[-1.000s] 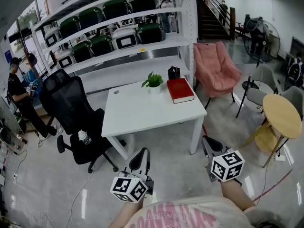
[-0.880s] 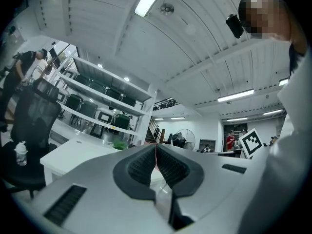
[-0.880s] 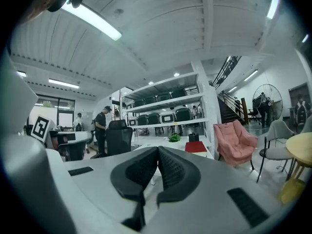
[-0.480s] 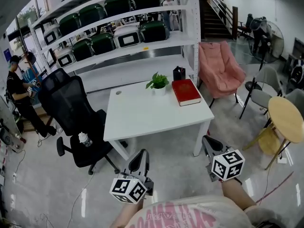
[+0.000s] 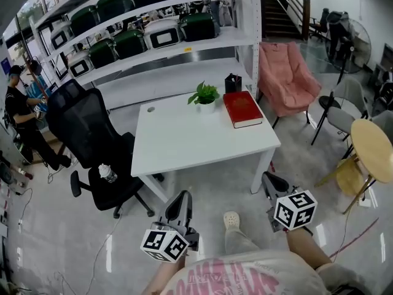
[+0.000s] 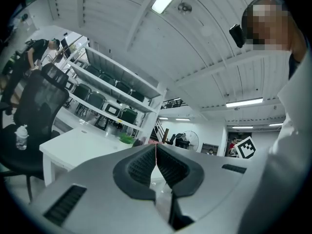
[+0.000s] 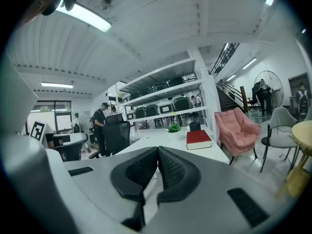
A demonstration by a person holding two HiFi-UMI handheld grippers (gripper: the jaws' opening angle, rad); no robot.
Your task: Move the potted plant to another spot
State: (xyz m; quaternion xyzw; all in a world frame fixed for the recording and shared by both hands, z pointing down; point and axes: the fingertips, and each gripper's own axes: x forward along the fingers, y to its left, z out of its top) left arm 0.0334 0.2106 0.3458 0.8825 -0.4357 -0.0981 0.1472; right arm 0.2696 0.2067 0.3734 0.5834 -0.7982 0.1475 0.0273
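Observation:
A small green potted plant (image 5: 205, 97) in a white pot stands at the far edge of the white table (image 5: 184, 146), left of a red book (image 5: 242, 109). The plant also shows small in the left gripper view (image 6: 127, 139) and the right gripper view (image 7: 174, 128). My left gripper (image 5: 182, 200) and right gripper (image 5: 271, 183) are held low in front of the table, well short of it. Both are shut with nothing between the jaws.
A black office chair (image 5: 86, 134) with a water bottle (image 5: 106, 173) on its seat stands left of the table. A pink armchair (image 5: 285, 75), a grey chair (image 5: 344, 100) and a round wooden table (image 5: 374, 149) are to the right. Shelving (image 5: 141, 35) runs behind. A person (image 5: 21, 118) stands far left.
The view has drawn closer to the table, which now sits lower and larger in frame. A shoe has come into view between the grippers. Both grippers stay shut.

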